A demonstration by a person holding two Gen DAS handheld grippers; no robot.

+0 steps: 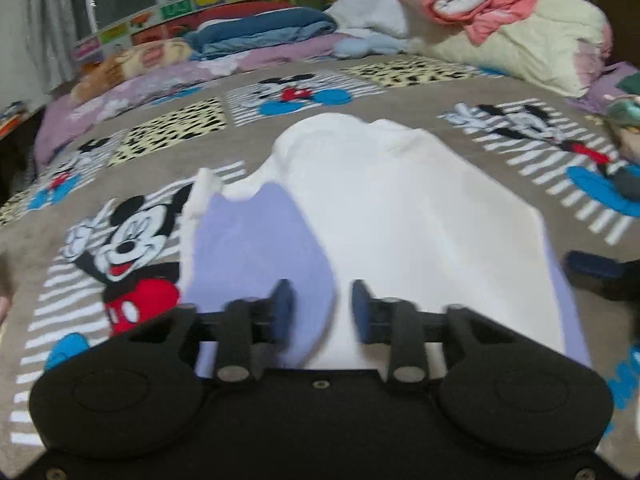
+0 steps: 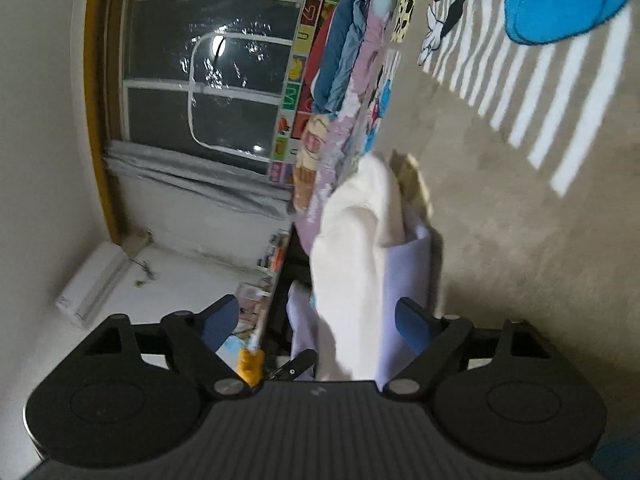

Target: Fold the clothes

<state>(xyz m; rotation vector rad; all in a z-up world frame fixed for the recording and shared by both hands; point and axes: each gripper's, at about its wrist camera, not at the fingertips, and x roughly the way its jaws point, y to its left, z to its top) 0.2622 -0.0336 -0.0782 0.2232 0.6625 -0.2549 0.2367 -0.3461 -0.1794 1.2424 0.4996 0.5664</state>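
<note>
A cartoon-print bedspread (image 1: pixel 400 92) fills the bed, with piled quilts (image 1: pixel 500 12) heaped at its far side and a white garment (image 1: pixel 400 208) with lavender panels lying partly folded across its middle. The likely trouble lies in that soft, thin cloth: one flap has been turned over the lavender part and sits loosely, with a rumpled edge at the far left, so a careless pull on one corner could drag the whole piece askew or undo the fold, and a pinch taken too deep could gather two layers instead of one. The plush bedspread may also catch the fabric and bunch it. The left gripper (image 1: pixel 322 312) hovers above the near edge of the garment, its blue pads partly apart with nothing visibly between them; the blur makes contact with the cloth hard to judge. The right gripper (image 2: pixel 318 326), turned on its side at the garment's edge, has its pads spread wide on either side of a raised fold of the white cloth, not pressing on it.
</note>
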